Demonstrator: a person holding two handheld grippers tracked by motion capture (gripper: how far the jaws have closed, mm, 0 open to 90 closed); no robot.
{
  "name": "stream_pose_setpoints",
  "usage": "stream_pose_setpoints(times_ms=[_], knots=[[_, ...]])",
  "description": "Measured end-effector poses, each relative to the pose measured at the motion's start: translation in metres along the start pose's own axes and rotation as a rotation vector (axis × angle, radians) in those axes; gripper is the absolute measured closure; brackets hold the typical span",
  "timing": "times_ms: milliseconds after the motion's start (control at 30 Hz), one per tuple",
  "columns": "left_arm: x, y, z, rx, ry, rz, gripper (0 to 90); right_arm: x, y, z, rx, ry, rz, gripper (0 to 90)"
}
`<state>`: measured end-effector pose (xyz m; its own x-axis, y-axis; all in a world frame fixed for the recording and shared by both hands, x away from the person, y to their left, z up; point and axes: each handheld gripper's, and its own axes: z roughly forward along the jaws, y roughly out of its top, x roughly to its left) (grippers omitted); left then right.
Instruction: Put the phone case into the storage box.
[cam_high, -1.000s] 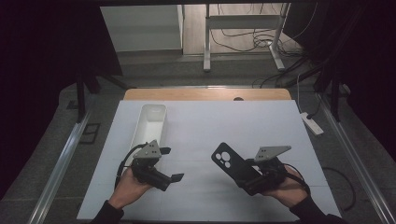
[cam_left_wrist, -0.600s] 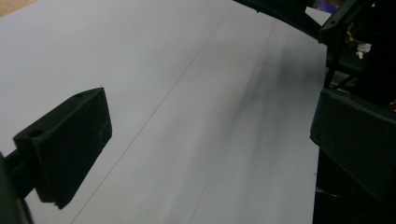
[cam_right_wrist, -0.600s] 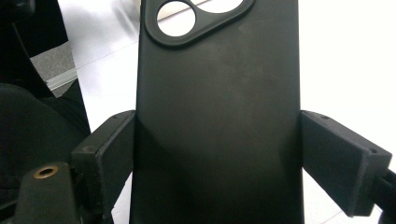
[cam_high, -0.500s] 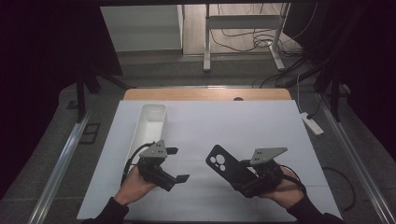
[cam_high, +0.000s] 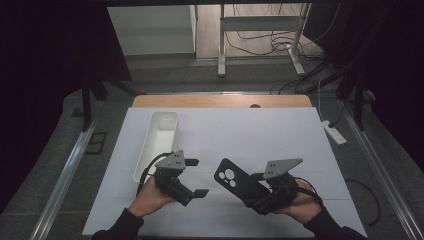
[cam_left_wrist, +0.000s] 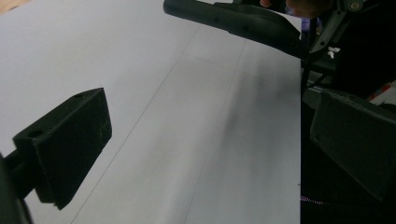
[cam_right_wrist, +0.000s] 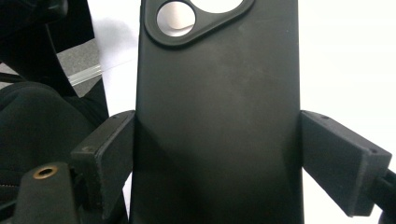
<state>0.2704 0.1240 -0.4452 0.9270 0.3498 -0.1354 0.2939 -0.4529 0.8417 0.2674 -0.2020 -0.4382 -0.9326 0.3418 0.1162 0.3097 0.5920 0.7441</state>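
Your right gripper (cam_high: 255, 192) clamps the matte black rubbery phone case (cam_high: 239, 182) by its edges, above the white table (cam_high: 260, 135); your left gripper (cam_high: 196, 177) gapes empty. Squeeze unevenly and the case could twist free.

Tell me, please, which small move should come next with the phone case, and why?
Probably carry the black phone case left toward the white bin. The right gripper clamps it across its width, above the table; the left gripper is open and empty.
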Motion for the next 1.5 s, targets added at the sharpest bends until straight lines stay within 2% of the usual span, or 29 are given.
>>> stream_pose_setpoints(times_ms=[100, 400, 700, 1033, 1133, 1233, 1500], knots=[[0.000, 0.002, 0.004, 0.008, -0.016, 0.012, 0.0, 0.001, 0.001, 0.001, -0.002, 0.010, -0.005, 15.0], [0.001, 0.007, 0.008, -0.016, -0.064, 0.023, 0.0, 0.004, 0.005, 0.005, -0.013, 0.047, -0.017, 14.9], [-0.002, 0.009, 0.015, -0.011, -0.100, 0.065, 0.0, 0.008, 0.009, 0.011, -0.010, 0.077, -0.042, 14.9], [-0.003, 0.011, 0.018, -0.032, -0.168, 0.076, 0.0, 0.013, 0.011, 0.017, 0.002, 0.116, -0.064, 14.9], [-0.003, 0.011, 0.018, -0.036, -0.175, 0.080, 0.2, 0.013, 0.012, 0.017, 0.000, 0.130, -0.071, 14.9], [-0.004, 0.010, 0.017, -0.051, -0.204, 0.086, 2.2, 0.014, 0.012, 0.018, 0.000, 0.143, -0.077, 14.9], [-0.005, 0.009, 0.017, -0.060, -0.237, 0.096, 5.5, 0.015, 0.012, 0.018, -0.007, 0.169, -0.093, 14.9]])
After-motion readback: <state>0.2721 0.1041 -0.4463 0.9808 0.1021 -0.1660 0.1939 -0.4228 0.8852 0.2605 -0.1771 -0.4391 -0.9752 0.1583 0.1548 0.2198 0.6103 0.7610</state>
